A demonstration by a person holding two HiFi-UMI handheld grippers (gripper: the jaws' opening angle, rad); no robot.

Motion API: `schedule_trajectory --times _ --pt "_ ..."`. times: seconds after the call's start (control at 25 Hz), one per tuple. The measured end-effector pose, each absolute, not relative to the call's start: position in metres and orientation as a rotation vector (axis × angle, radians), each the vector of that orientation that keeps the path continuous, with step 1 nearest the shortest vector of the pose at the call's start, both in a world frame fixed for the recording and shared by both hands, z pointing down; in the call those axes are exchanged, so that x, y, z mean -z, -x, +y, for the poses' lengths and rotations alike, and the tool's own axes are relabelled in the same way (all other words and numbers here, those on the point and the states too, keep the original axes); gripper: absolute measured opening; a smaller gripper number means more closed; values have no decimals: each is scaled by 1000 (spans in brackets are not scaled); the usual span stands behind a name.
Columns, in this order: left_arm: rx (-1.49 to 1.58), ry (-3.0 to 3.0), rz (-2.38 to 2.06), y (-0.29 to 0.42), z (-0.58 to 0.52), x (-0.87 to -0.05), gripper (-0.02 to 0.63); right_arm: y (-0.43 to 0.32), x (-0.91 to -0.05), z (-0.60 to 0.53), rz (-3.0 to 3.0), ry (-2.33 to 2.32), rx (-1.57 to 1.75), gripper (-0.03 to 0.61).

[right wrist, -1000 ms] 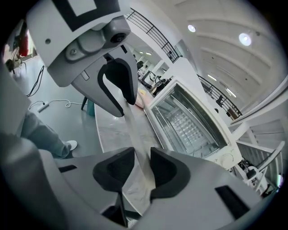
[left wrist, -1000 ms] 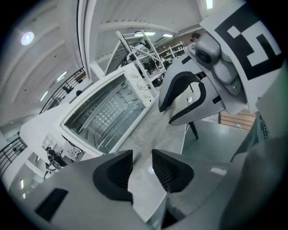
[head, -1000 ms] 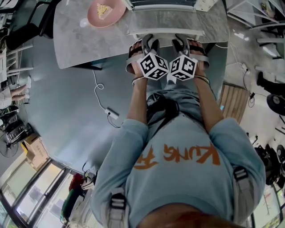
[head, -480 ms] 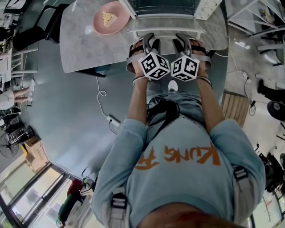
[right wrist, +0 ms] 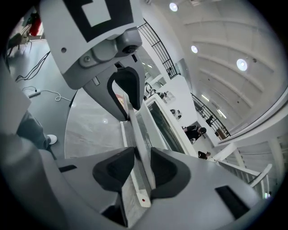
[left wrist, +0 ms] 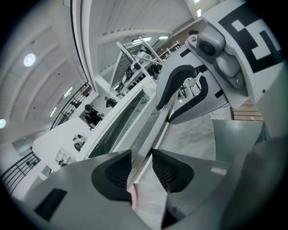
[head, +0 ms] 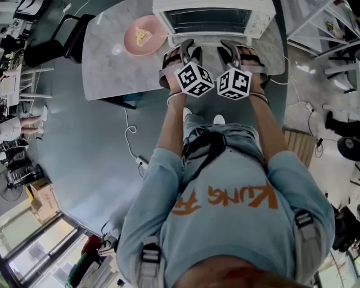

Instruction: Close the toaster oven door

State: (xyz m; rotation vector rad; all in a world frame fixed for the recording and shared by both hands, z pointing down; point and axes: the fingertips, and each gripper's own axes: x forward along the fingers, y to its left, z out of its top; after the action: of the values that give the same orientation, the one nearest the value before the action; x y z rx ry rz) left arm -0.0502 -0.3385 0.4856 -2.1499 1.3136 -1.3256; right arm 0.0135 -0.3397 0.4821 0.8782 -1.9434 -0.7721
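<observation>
A white toaster oven [head: 259, 14] stands on the marble table [head: 107, 67] at the top of the head view. Its glass door [head: 211, 19] is tilted up, and the pale handle bar [head: 211, 40] runs along the door's near edge. My left gripper [head: 187, 48] is shut on the left part of the handle [left wrist: 148, 143], which passes between its ribbed pads [left wrist: 140, 168]. My right gripper [head: 230, 48] is shut on the right part, with the bar [right wrist: 141, 152] held between its pads [right wrist: 140, 168]. Each gripper view also shows the other gripper further along the bar.
A pink plate [head: 153, 45] with a piece of food [head: 140, 35] sits on the table left of the oven. On the floor lie a white cable and power strip [head: 132, 135]. A dark chair [head: 56, 39] stands at the left, and a wooden pallet [head: 298, 143] at the right.
The door has swung up from lying flat to tilted, so its glass now faces me. Both grippers rose with the handle and kept their hold.
</observation>
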Motion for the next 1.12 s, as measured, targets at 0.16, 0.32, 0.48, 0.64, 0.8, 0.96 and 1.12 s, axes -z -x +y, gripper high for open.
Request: schedule_trajectory --times 0.16,0.32,0.48,0.64,0.8,0.96,1.12 --pt "1320 2138 1305 49 -352 -477 130 -14 -474 -352 -1931 -869 830 114" --pt "1316 2133 1301 50 -363 -470 132 -12 -468 -364 -1912 -845 869 115" --pt "1322 2104 1297 48 -375 -466 132 -13 -465 -376 -1869 -827 923 117" --pt "1309 2085 1277 50 -386 -459 132 -12 -459 -389 -1825 -832 960 115" --pt "1305 2059 1279 49 -399 -456 135 -12 -456 -403 -1804 -829 983 115" --pt "1332 1973 1288 50 -412 -457 138 -13 -453 -415 -1766 -850 1003 111" --pt "1338 1952 1325 53 -422 -455 138 -10 -451 -424 -1761 -867 1008 110"
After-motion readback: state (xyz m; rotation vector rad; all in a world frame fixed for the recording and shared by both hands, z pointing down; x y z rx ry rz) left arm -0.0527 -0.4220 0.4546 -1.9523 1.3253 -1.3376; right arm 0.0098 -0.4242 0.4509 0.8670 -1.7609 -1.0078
